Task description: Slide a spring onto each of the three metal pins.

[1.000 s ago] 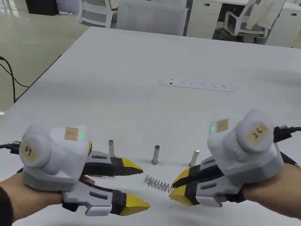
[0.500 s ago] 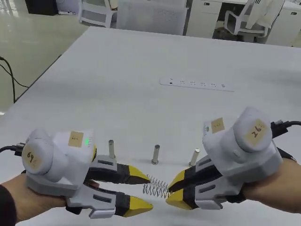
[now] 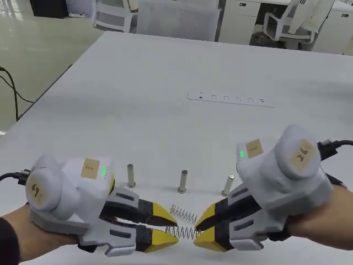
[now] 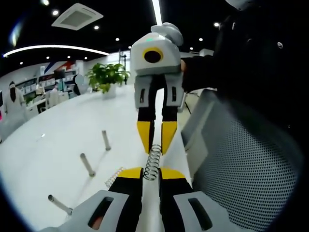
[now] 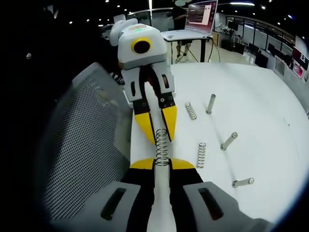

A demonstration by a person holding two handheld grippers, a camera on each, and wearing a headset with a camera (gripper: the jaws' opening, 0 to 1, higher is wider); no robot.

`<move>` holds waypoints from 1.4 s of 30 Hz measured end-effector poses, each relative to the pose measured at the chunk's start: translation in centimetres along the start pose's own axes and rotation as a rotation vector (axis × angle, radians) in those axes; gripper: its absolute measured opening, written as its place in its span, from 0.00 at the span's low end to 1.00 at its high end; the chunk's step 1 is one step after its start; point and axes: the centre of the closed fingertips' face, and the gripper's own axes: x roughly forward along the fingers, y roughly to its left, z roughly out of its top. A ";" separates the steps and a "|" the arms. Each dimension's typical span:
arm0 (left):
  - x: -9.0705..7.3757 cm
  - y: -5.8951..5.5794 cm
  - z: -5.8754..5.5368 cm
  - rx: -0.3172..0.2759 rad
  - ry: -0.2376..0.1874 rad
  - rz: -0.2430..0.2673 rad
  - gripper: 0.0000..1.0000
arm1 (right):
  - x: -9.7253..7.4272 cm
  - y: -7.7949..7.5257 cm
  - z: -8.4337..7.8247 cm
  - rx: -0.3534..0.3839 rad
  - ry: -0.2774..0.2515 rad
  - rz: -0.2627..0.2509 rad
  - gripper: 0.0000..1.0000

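While the spring point(image 4: 153, 162) is spanning the short gap between the two grippers, each of its ends is sitting between a pair of yellow-tipped fingers. The left gripper point(image 4: 150, 173) is pinching one end, its fingers set at about the coil's width. The right gripper point(image 5: 162, 164) is pinching the other end in the same manner, so the two are pointing at each other nose to nose.

This spring is hovering near the front edge of the white tabletop point(image 3: 165, 94), in front of the three metal pins point(image 3: 182, 181). The pins are standing upright in a row, well apart from one another, all three bare.

A second spring point(image 5: 201, 154) is lying flat on the tabletop near the middle pin, between it and the grippers, touching neither. A third spring point(image 5: 191, 110) is lying just beside the pin nearest the left gripper.

The person's left hand point(image 3: 22, 243) and right hand point(image 3: 325, 226) are wrapping around the white gripper bodies, both low in the head view.

Farther back, a white power strip point(image 3: 230, 99) is lying across the tabletop, well apart from the pins. Office chairs point(image 3: 287, 22) are standing on the floor beyond the far edge.
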 end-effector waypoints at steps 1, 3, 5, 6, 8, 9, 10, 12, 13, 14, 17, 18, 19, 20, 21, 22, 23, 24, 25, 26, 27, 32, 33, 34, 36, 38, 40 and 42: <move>0.0 0.0 0.0 0.001 0.001 0.000 0.04 | -0.1 0.0 0.1 0.002 -0.004 0.002 0.07; 0.0 -0.1 0.1 0.002 0.000 0.000 0.04 | -0.3 0.0 0.3 0.004 -0.010 0.002 0.07; 0.0 -0.1 0.1 0.005 0.001 0.000 0.04 | -0.5 0.1 0.5 0.005 -0.018 0.001 0.07; 0.0 -0.1 0.1 0.008 0.004 0.000 0.04 | -0.7 0.1 0.7 0.005 -0.025 0.001 0.07; 0.1 -0.2 0.0 0.011 0.010 -0.001 0.03 | -0.8 0.1 1.0 0.007 -0.034 0.001 0.07; 0.1 -0.2 0.0 0.014 0.011 0.000 0.03 | -0.9 0.1 1.1 0.006 -0.040 0.001 0.07; 0.1 -0.2 0.0 0.012 0.010 -0.001 0.03 | -1.0 0.1 1.3 0.008 -0.043 0.001 0.07; 0.1 -0.2 0.0 0.013 0.009 0.001 0.03 | -1.0 0.2 1.4 0.000 -0.045 -0.003 0.07; 0.0 -0.2 0.0 0.015 0.009 0.001 0.03 | -1.1 0.2 1.5 -0.001 -0.047 -0.003 0.07; 0.1 -0.2 0.1 0.016 0.010 0.001 0.03 | -1.1 0.2 1.7 -0.002 -0.051 -0.005 0.07; 0.1 -0.3 0.1 0.019 0.012 0.001 0.03 | -1.4 0.4 2.3 0.001 -0.071 -0.002 0.07; 0.1 -0.3 0.1 0.018 0.011 0.000 0.03 | -1.5 0.4 2.5 -0.001 -0.075 -0.003 0.07; 0.1 -0.3 0.1 0.021 0.010 0.002 0.03 | -1.5 0.4 2.7 0.001 -0.084 -0.002 0.07; 0.1 -0.3 0.1 0.020 0.011 0.003 0.03 | -1.6 0.4 2.8 -0.001 -0.083 -0.003 0.07; 0.1 -0.3 0.2 0.020 0.010 0.003 0.03 | -1.6 0.5 3.0 -0.004 -0.085 -0.005 0.07; 0.1 -0.3 0.2 0.021 0.009 0.003 0.03 | -1.6 0.5 3.1 -0.008 -0.088 -0.005 0.07; 0.1 -0.3 0.2 0.022 0.008 0.003 0.03 | -1.6 0.5 3.2 -0.010 -0.089 -0.006 0.07; 0.1 -0.3 0.2 0.022 0.008 0.003 0.03 | -1.7 0.6 3.4 -0.015 -0.093 -0.007 0.07; 0.1 -0.3 0.3 0.022 0.008 0.003 0.03 | -1.7 0.5 3.5 -0.015 -0.093 -0.008 0.07; 0.2 -0.3 0.3 0.022 0.007 0.003 0.03 | -1.7 0.5 3.6 -0.015 -0.097 -0.009 0.07; 0.2 -0.2 0.3 0.023 0.007 0.004 0.03 | -1.7 0.5 3.6 -0.015 -0.099 -0.009 0.07; 0.1 -0.1 0.4 0.023 0.006 0.005 0.02 | -1.6 0.4 3.7 -0.013 -0.099 -0.009 0.08; 0.1 -0.1 0.4 0.024 0.006 0.005 0.02 | -1.5 0.4 3.6 -0.005 -0.097 -0.005 0.08; 0.1 -0.1 0.3 0.025 0.007 0.004 0.02 | -1.5 0.3 3.6 -0.002 -0.096 -0.004 0.08; 0.2 -0.1 0.4 0.025 0.005 0.003 0.02 | -1.4 0.4 3.4 0.011 -0.095 0.009 0.08; 0.2 -0.1 0.6 0.023 -0.008 0.000 0.02 | -1.2 0.4 3.3 0.012 -0.092 0.011 0.09; 0.3 -0.2 0.7 0.025 -0.009 -0.001 0.02 | -1.0 0.4 3.1 0.013 -0.084 0.012 0.09; 0.3 -0.2 0.8 0.025 -0.011 -0.002 0.02 | -0.8 0.5 3.1 0.014 -0.081 0.017 0.09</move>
